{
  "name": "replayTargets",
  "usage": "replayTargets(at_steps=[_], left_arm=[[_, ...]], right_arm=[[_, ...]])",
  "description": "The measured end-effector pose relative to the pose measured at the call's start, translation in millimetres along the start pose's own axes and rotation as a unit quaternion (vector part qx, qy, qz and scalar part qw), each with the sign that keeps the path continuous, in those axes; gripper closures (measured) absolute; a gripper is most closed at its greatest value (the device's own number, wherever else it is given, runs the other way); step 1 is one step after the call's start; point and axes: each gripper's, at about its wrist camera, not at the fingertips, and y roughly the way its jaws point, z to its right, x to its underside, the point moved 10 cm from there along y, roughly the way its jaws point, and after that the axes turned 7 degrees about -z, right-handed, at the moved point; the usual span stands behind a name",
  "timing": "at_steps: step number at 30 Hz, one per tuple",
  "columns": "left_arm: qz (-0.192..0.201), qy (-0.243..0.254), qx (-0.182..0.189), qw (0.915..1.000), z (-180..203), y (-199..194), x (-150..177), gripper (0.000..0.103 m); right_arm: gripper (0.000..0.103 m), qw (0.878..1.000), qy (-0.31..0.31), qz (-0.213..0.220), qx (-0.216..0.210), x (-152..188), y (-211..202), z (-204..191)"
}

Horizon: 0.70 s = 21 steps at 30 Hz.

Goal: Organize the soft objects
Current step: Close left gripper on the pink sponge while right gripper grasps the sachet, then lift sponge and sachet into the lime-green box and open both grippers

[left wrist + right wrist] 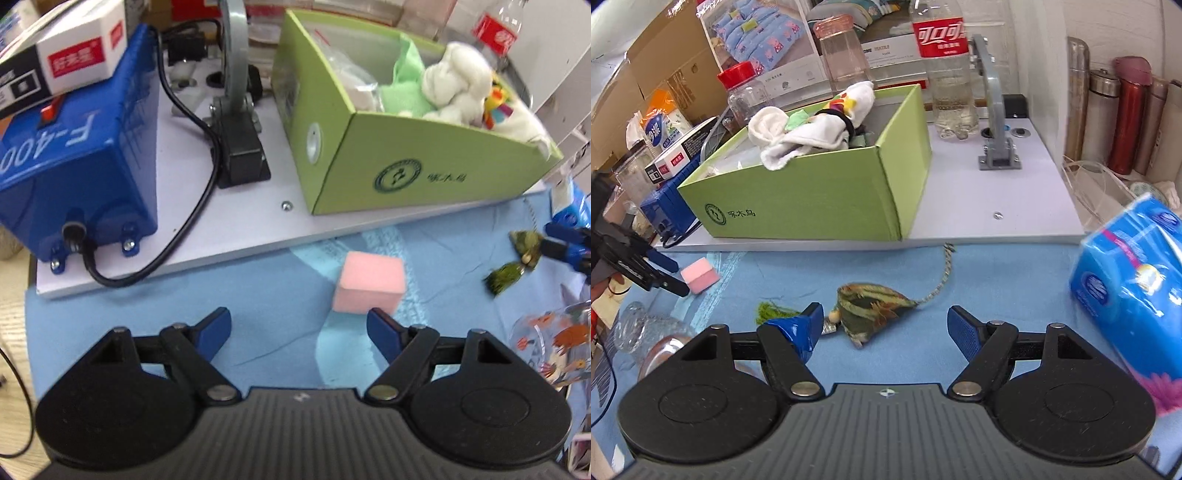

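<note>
Blue cloth [258,332] covers the bench in front of me, with the green box [424,155] of soft things on the white board at the upper right of the left wrist view. My left gripper [299,325] is open and empty; the pink sponge [367,284] lies just ahead, right of centre beside the right fingertip, long axis roughly across the frame. My right gripper [884,325] is also open, and the camouflage pouch [875,306] sits between its fingertips, nearer the left one, untouched.
</note>
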Motion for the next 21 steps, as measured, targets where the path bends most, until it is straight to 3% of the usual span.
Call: replayTargets(at_steps=[8,10,17,20,21], left_arm=[[0.002,0.055,0.023,0.9982,35,17,5,0.023],[0.012,0.081,0.015,0.9965,45,23,0,0.009],[0.037,0.102,-0.002,0.9941,54,35,-6,0.009],[0.049,0.123,-0.039,0.9904,54,30,-1,0.034],[0.053,0.127,-0.039,0.9897,55,28,1,0.051]], right_arm=[[0.043,0.996,-0.045,-0.024,0.074,2,39,-7],[0.041,0.994,-0.060,-0.005,0.093,5,38,-2],[0.037,0.992,-0.045,0.048,0.105,8,33,4],[0.035,0.992,-0.049,0.057,0.103,8,34,3],[0.035,0.992,-0.051,0.061,0.102,8,34,3]])
